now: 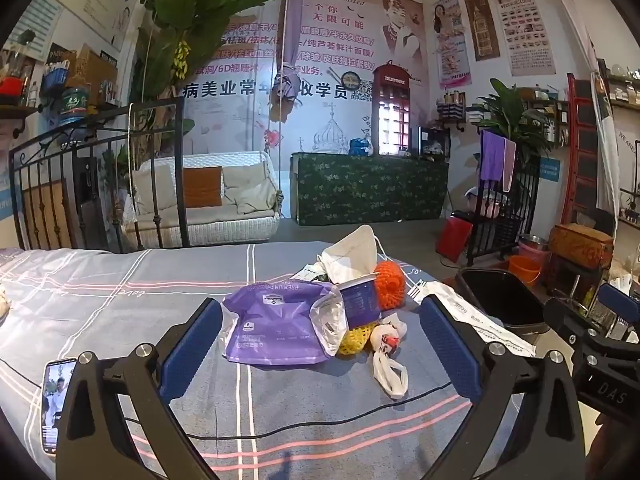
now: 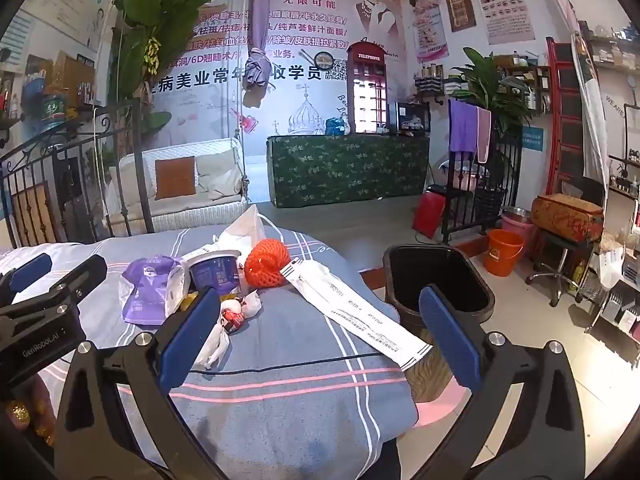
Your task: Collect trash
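Note:
A heap of trash lies on the grey striped bed point(image 1: 120, 312): a purple packet point(image 1: 276, 320), a purple cup point(image 1: 360, 300), orange foam netting point(image 1: 390, 284), yellow netting point(image 1: 354, 340), a white mask point(image 1: 354, 256), a small white plastic bag point(image 1: 390, 372) and a long white paper sleeve point(image 2: 356, 312). My left gripper point(image 1: 320, 344) is open and empty, just short of the heap. My right gripper point(image 2: 320, 332) is open and empty, over the bed's right edge near the sleeve. A black bin point(image 2: 436, 280) stands beside the bed.
A phone point(image 1: 56, 400) lies on the bed at the left, with a black cable point(image 1: 280, 432) across the sheet. An orange bucket point(image 2: 504, 252), a stool and shelves stand on the floor to the right. A black metal bed frame point(image 1: 100, 176) stands behind.

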A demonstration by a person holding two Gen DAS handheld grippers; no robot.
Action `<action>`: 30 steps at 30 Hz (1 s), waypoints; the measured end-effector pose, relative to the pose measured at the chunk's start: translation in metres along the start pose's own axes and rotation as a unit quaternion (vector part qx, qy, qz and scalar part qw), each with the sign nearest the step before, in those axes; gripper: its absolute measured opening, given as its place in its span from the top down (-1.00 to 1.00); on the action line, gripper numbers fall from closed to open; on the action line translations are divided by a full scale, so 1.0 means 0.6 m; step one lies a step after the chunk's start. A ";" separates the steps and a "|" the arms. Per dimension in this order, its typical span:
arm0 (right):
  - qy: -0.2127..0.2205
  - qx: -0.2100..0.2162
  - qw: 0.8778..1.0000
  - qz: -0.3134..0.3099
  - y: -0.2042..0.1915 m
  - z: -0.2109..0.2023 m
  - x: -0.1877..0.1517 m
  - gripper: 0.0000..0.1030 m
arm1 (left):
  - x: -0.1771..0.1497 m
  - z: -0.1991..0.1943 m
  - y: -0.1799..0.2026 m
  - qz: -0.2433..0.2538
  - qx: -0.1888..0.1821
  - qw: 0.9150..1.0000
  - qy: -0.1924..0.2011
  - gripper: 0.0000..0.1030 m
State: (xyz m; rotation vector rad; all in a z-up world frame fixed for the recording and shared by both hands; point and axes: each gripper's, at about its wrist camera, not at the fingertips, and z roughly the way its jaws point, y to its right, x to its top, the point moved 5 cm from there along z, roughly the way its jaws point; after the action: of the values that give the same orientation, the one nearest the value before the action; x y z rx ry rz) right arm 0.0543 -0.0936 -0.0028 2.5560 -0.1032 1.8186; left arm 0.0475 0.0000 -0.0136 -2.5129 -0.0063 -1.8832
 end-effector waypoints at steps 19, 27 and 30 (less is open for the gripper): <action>-0.010 0.006 1.000 0.009 0.000 0.013 0.000 -0.91 | 0.002 0.001 -0.004 -0.007 -0.009 1.000 -0.008 -0.90; -0.013 0.003 1.000 0.011 0.003 0.017 -0.003 -0.91 | -0.002 0.000 -0.002 -0.005 -0.011 1.000 -0.008 -0.90; -0.011 0.000 1.000 0.012 0.004 0.018 -0.002 -0.91 | -0.003 0.000 -0.002 -0.004 -0.011 1.000 -0.009 -0.90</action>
State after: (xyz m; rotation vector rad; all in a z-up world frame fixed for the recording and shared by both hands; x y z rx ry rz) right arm 0.0637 -0.0966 -0.0075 2.5874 -0.1331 1.7978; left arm 0.0467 0.0013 -0.0154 -2.5472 0.0035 -1.8747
